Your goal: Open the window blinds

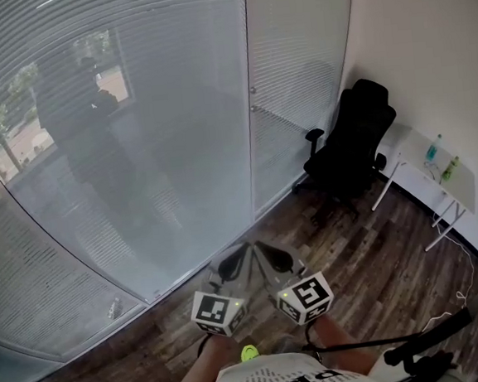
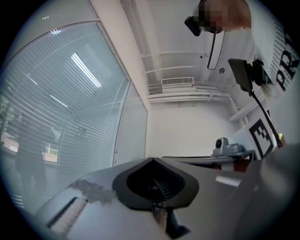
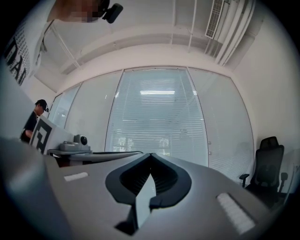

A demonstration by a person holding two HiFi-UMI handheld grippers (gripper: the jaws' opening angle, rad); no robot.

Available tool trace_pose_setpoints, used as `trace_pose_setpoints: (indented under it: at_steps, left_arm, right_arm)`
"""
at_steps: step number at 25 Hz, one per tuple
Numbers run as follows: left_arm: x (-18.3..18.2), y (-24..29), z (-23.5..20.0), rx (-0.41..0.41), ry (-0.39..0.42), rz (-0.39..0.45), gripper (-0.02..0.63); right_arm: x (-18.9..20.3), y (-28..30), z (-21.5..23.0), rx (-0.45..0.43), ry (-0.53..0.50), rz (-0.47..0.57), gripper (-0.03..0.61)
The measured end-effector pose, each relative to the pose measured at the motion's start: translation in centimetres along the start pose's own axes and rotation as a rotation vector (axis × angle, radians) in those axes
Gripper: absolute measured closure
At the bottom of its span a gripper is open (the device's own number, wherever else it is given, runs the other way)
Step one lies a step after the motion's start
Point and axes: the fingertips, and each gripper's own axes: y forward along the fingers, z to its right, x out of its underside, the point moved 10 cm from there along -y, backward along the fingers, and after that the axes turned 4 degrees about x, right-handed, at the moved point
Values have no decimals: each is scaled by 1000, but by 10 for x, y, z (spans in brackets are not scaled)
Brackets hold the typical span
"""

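Both claws are clenched, jaws together, with nothing between them. Left claw [image 1: 231, 264] and right claw [image 1: 276, 260] sit side by side just in front of the person, above the wood floor [image 1: 371, 274], tips aimed at the far glazed wall. Window blinds [image 1: 132, 112] cover that wall, well apart from both claws. Slats run horizontally, long axis left to right across each pane, stacked from top to bottom. Slats are nearly shut, with faint outdoor view at upper left. Black office chair [image 1: 352, 147] stands at far right, beside a white worktop [image 1: 437, 169].
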Motion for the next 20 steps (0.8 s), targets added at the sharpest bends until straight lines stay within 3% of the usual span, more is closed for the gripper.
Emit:
trace_pose_setpoints:
  at_steps: [20]
  left_arm:
    - [15, 148, -35, -129, 27, -13, 623]
  right_arm:
    - [-6, 79, 153, -150, -23, -8, 574]
